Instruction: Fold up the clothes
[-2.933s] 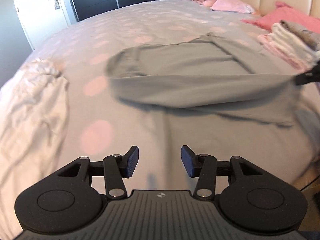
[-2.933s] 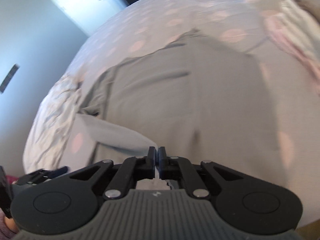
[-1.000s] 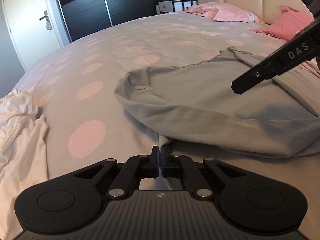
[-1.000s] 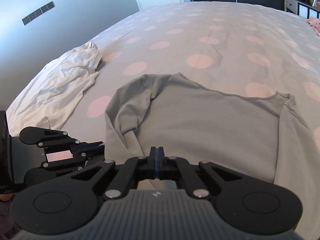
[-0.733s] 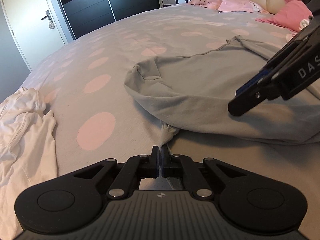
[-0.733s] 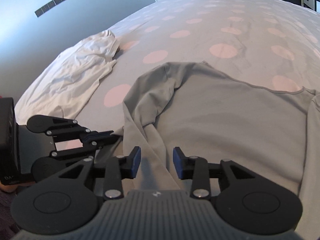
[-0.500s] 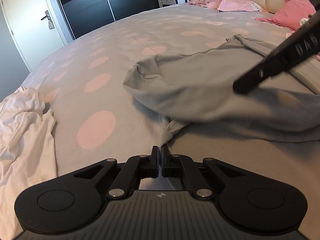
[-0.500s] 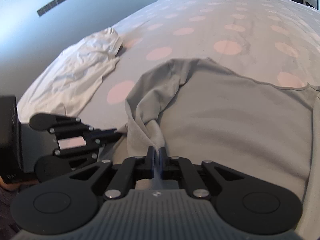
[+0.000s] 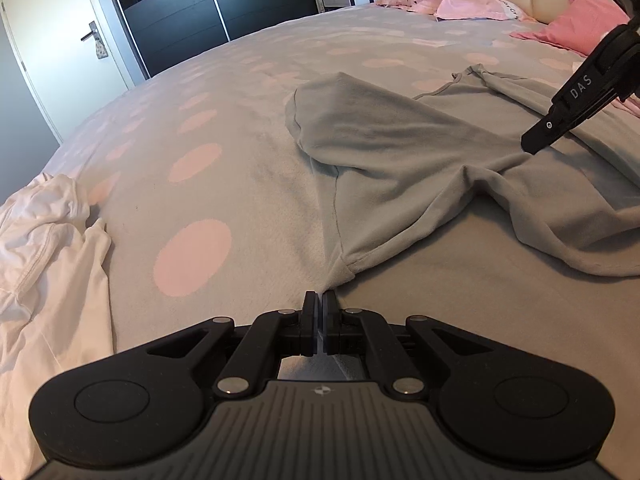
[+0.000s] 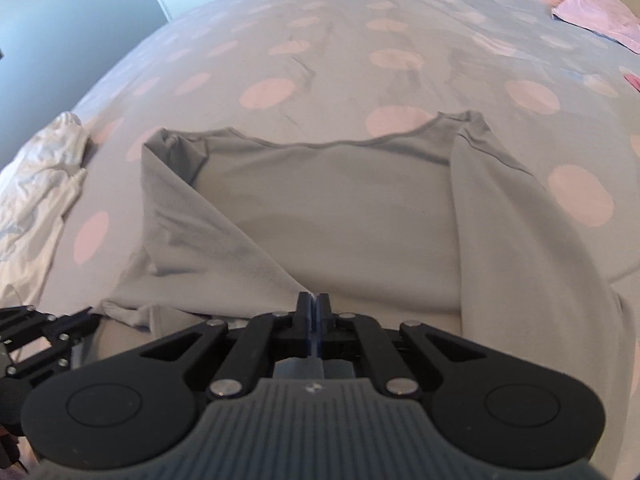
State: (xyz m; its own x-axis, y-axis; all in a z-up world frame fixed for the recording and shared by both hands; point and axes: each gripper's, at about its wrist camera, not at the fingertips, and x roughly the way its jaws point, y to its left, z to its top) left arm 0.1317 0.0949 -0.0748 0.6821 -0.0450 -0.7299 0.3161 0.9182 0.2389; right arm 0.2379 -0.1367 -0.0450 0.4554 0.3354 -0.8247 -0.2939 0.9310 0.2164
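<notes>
Left wrist view: the left hand-held gripper (image 9: 319, 312) is closed, pinching a corner of the grey shirt (image 9: 420, 160), which lies on a grey bed (image 9: 248, 92) with pink dots. The right hand-held gripper (image 9: 534, 146) reaches in from the right and touches a raised fold of the shirt. A white garment (image 9: 44, 240) lies crumpled at the left. Pink pillows (image 9: 472, 4) sit at the far end.

Right wrist view: the right hand-held gripper (image 10: 314, 312) is closed on a folded edge of the grey shirt (image 10: 340, 208), whose left side is folded diagonally over the body. The left hand-held gripper (image 10: 86, 318) holds the shirt's lower left corner. The white garment (image 10: 40, 184) lies well apart at the left.
</notes>
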